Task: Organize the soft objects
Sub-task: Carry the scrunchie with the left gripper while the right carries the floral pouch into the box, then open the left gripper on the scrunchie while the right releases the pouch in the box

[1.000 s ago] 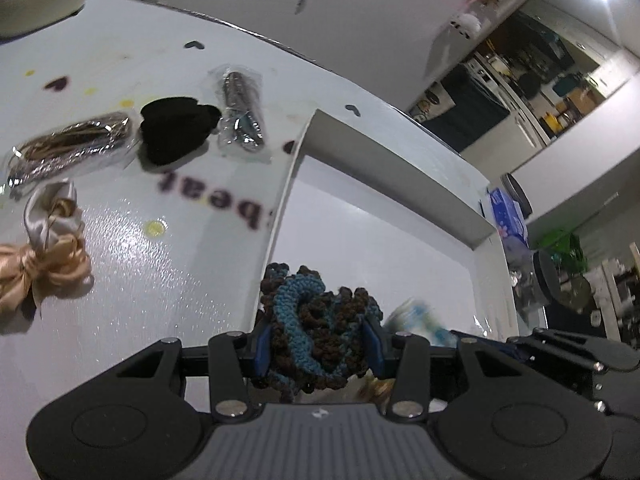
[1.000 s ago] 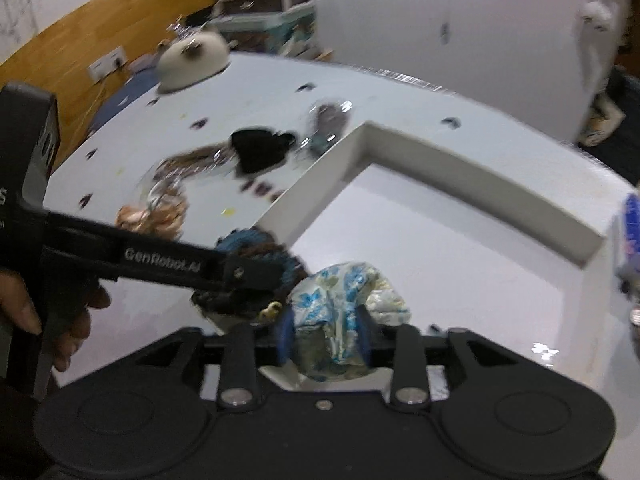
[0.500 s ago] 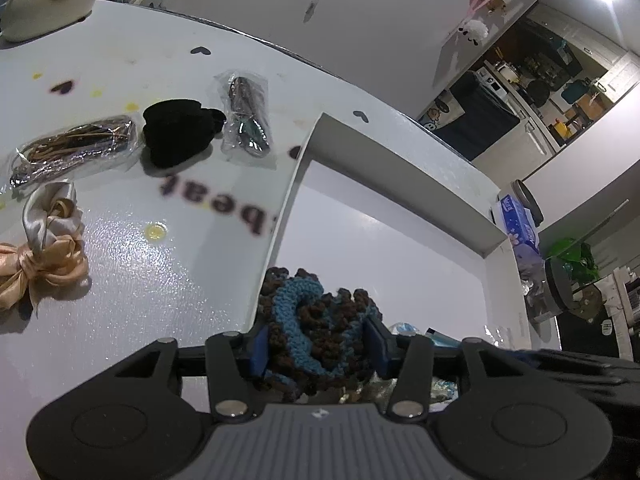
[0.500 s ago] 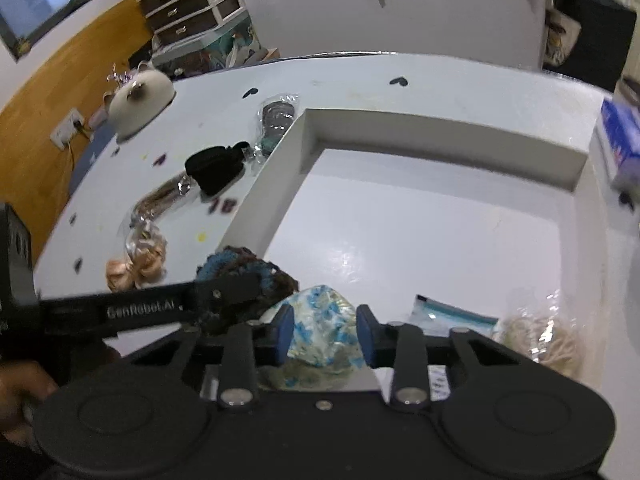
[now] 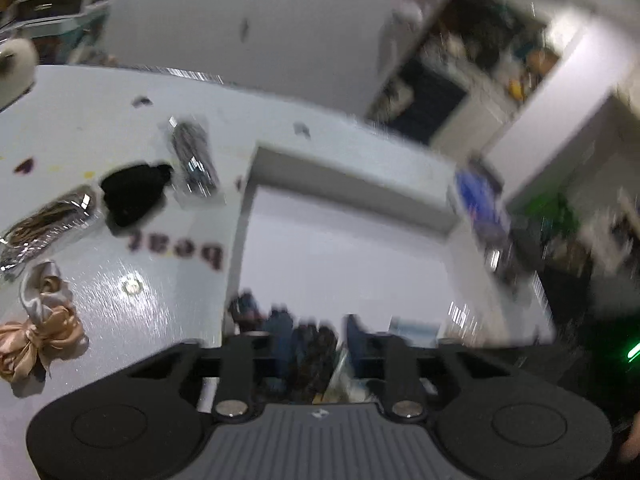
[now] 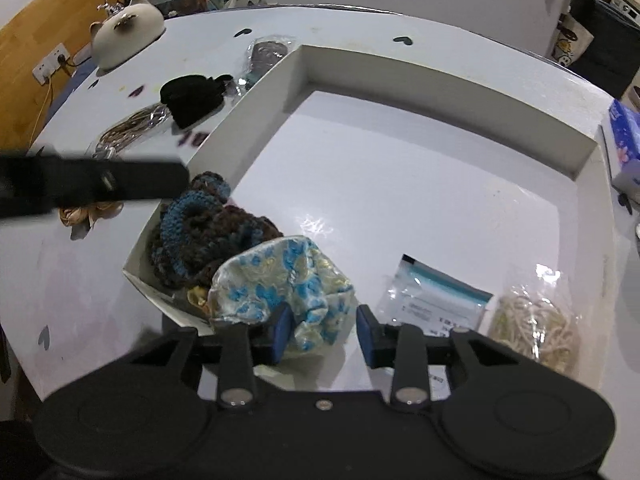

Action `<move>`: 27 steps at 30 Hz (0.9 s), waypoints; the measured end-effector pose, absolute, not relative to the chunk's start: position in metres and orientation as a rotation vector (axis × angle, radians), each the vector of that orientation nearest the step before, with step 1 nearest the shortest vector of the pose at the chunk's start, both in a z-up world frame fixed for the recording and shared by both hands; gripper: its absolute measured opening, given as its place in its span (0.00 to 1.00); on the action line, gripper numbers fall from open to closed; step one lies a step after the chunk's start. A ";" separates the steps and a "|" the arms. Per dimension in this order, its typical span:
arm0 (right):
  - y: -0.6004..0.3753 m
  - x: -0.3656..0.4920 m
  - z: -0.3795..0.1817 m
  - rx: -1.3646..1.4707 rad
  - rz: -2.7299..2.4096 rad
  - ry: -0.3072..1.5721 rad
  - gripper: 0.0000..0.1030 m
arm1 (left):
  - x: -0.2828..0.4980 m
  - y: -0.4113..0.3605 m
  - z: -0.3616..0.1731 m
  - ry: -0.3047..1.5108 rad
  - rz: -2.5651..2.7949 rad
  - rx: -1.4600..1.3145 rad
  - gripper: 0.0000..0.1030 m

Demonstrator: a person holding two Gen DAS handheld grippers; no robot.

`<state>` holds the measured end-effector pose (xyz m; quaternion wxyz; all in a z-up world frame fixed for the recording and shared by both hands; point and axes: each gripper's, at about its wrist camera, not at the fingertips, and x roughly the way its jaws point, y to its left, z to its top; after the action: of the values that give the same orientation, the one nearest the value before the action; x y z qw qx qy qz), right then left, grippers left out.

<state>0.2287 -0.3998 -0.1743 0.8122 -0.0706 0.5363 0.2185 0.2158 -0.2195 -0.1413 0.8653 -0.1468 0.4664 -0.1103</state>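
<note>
Left wrist view: heavily motion-blurred.
Left tool [image 5: 314,354]: the two fingers stand apart; the dark crocheted scrunchie [image 5: 304,344] sits low between them, but blur hides whether they press it, so its grip cannot be told.
White tray [image 5: 344,184]: straight ahead of the left tool, near corner just under the fingers.
Worktop [image 5: 120,112]: left of the tool lie a satin bow [image 5: 40,336], a black hair piece [image 5: 134,194] and two cellophane packets, all outside the tray.

Right wrist view: sharp.
Right tool [image 6: 322,330]: jaws parted wide, with a clear gap on the right side; it grips nothing. The floral scrunchie [image 6: 288,280] lies on the tray floor, its near edge between the blue pads, touching the left one at most.
Crocheted scrunchie, this view: just ahead-left of the right tool, in the tray's near-left corner, against the floral one.
Other contents: a flat sachet [image 6: 436,296] and a bagged cord bundle [image 6: 536,328], ahead-right.

Step in hand, judged: depositing both scrunchies.
Doing it well: lift straight up with the jaws wide so no fabric snags on a pad; confirm both pieces sit inside the wall before reaching left for the bow.
</note>
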 end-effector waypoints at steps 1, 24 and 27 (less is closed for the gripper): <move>-0.401 0.228 -0.173 -0.149 0.464 1.141 0.35 | 0.217 -0.223 -0.146 1.004 -0.234 -0.288 0.10; -0.435 0.197 -0.120 -0.019 0.360 0.989 0.44 | 0.207 -0.224 -0.128 0.982 -0.264 -0.198 0.62; -0.441 0.191 -0.116 0.013 0.336 0.958 0.54 | 0.204 -0.221 -0.125 0.986 -0.259 -0.181 0.72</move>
<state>0.1915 -0.4414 -0.1159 0.8738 0.0064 0.4588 0.1611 0.2041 -0.2212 -0.1247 0.8689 -0.0866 0.4714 -0.1238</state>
